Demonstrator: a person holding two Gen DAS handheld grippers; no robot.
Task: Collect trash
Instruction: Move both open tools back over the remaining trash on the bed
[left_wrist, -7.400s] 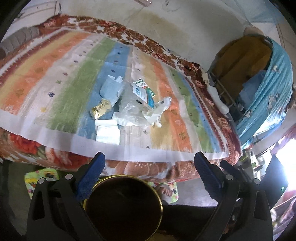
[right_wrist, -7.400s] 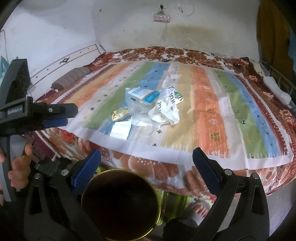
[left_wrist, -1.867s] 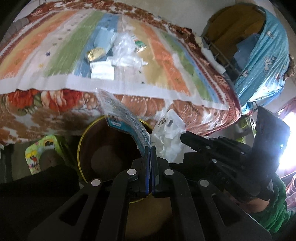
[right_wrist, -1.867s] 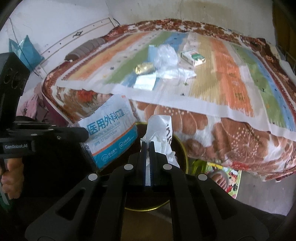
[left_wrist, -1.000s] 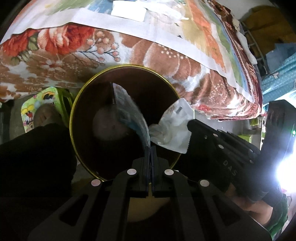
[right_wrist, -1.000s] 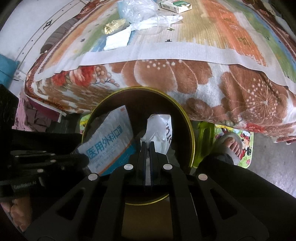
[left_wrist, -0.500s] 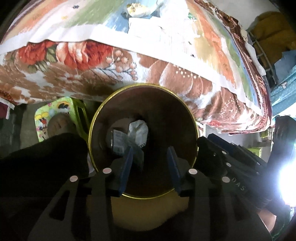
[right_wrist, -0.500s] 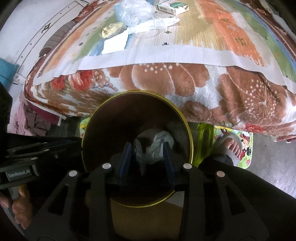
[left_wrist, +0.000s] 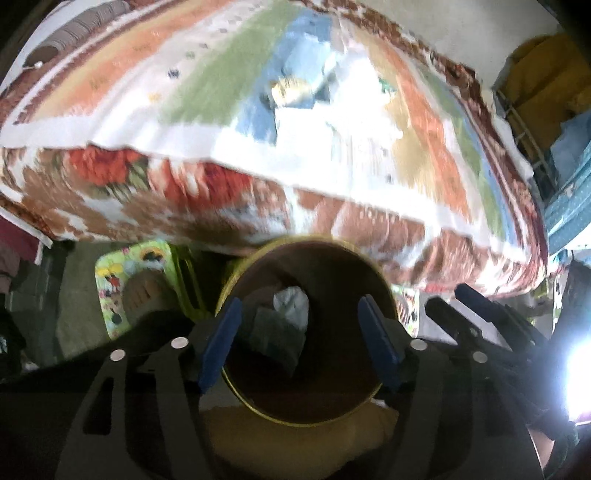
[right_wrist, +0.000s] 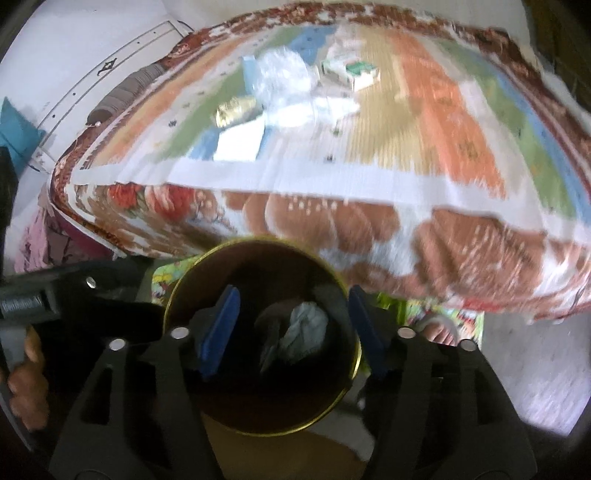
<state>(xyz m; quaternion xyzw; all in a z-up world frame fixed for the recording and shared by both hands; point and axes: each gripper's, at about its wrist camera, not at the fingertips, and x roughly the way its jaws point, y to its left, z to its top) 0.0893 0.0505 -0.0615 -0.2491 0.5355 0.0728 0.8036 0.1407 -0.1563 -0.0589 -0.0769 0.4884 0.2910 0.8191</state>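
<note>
A round brown bin with a gold rim (left_wrist: 384, 291) (right_wrist: 173, 299) stands on the floor below the bed edge. A white plastic bag (left_wrist: 291, 304) (right_wrist: 304, 328) and a grey pouch (left_wrist: 267, 328) lie inside it. My left gripper (left_wrist: 301, 343) is open and empty above the bin. My right gripper (right_wrist: 290, 332) is open and empty above the bin too. On the striped bedspread (right_wrist: 443, 110) lie more trash: a gold wrapper (right_wrist: 232, 109) (left_wrist: 291, 90), a white paper (right_wrist: 240, 144), clear plastic (right_wrist: 284, 74) and a green-white box (right_wrist: 351, 72). Both views are blurred.
A colourful floor mat (left_wrist: 122, 280) with a foot on it lies left of the bin. A grey pillow (right_wrist: 122, 96) sits at the bed's far left. Blue and yellow cloth (left_wrist: 554, 110) hangs at the right. The other gripper shows in each view (left_wrist: 498, 332) (right_wrist: 44, 302).
Both grippers let go of the pouch and the plastic bag, which now lie in the bin. Both jaws have opened wider and the views have tilted up toward the bed.
</note>
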